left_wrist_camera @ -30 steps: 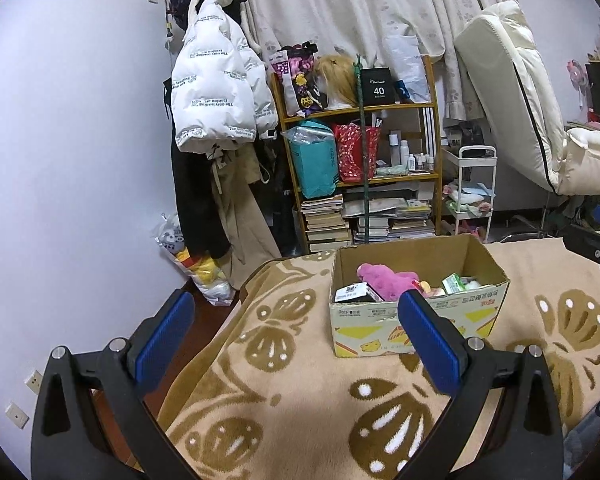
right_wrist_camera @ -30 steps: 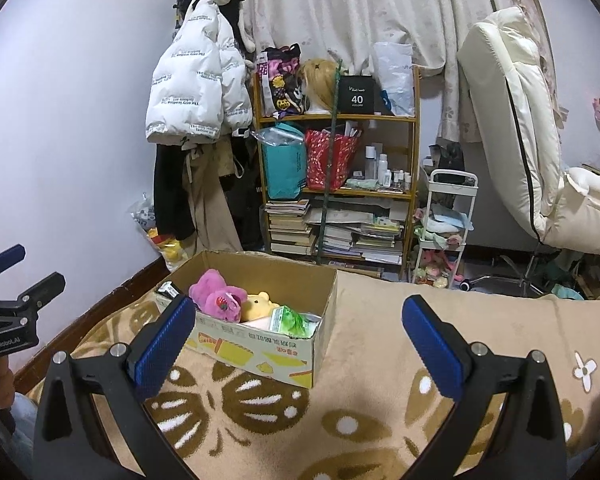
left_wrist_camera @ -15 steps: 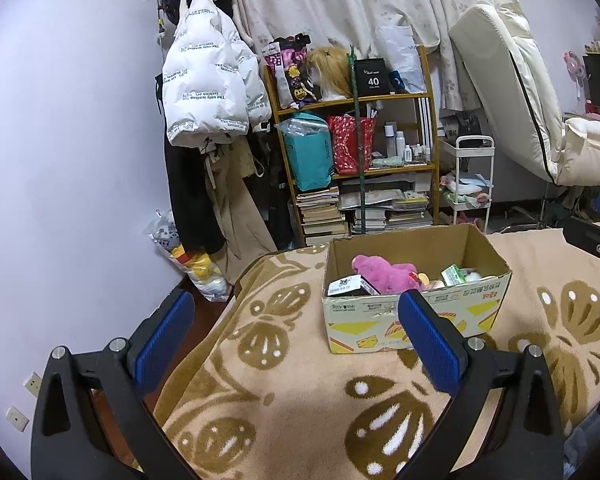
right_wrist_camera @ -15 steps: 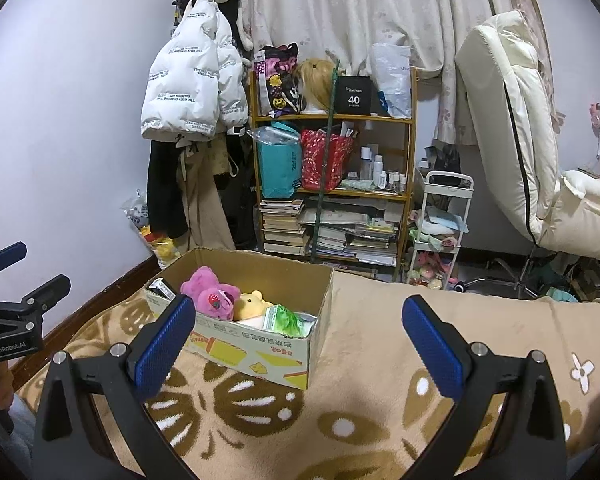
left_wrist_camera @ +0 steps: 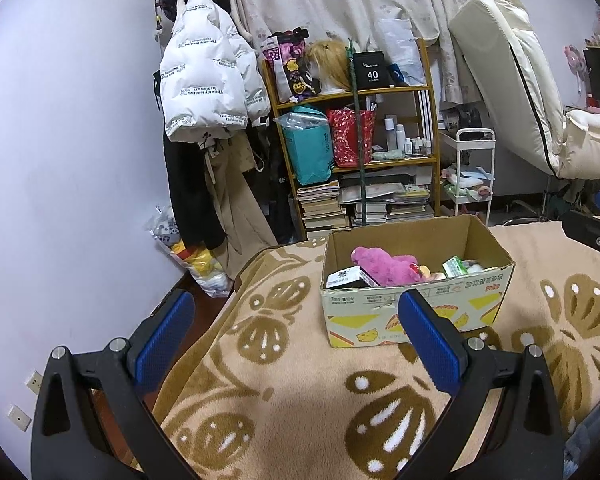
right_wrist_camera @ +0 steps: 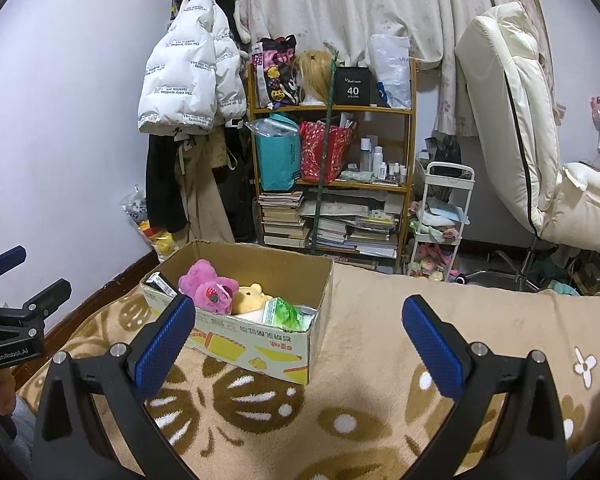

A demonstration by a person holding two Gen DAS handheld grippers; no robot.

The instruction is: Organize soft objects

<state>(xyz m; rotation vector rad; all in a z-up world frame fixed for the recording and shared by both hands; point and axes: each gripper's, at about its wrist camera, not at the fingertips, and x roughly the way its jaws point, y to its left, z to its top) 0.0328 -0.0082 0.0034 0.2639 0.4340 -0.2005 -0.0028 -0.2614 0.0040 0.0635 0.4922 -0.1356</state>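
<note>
Your left gripper (left_wrist_camera: 296, 332) and right gripper (right_wrist_camera: 298, 330): fingers wide, nothing held, both hovering over blanket (right_wrist_camera: 380, 420) short of cardboard box (right_wrist_camera: 260, 344). Box sits toward bed's far left corner, holding pink plush (right_wrist_camera: 208, 288), yellow plush (right_wrist_camera: 252, 296), green packet (right_wrist_camera: 282, 312). Scene fits toys awaiting sorting, or sorting finished. Readable: "40" on shelf box (right_wrist_camera: 353, 86), "GenRobot.AI" on left gripper.

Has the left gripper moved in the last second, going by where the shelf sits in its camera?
Yes. In the left wrist view the bookshelf has drifted left and slightly up, so the left gripper has turned a little right and downward.
</note>
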